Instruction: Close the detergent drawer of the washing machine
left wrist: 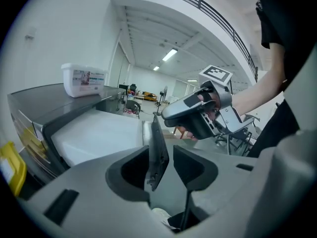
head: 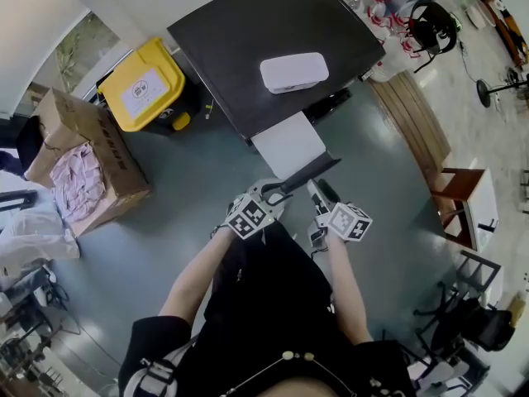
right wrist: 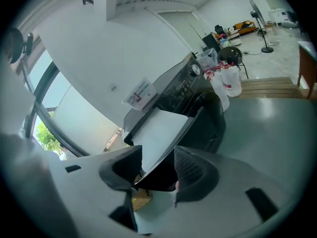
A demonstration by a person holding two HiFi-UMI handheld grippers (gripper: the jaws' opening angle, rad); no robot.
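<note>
the left claw (left wrist: pixel 166 158) stands open, and the thin dark front panel (left wrist: pixel 157 150) of the white plastic detergent drawer (left wrist: pixel 99 133) passes between its jaws without being pressed. the right claw (right wrist: pixel 156 165) is open too, set around a corner of the same panel. in the head view the drawer sticks far out from the dark grey washing machine (head: pixel 248 48), near the centre of the frame. so i judge that the closing is not yet begun, and the whole push inward is left.
</note>
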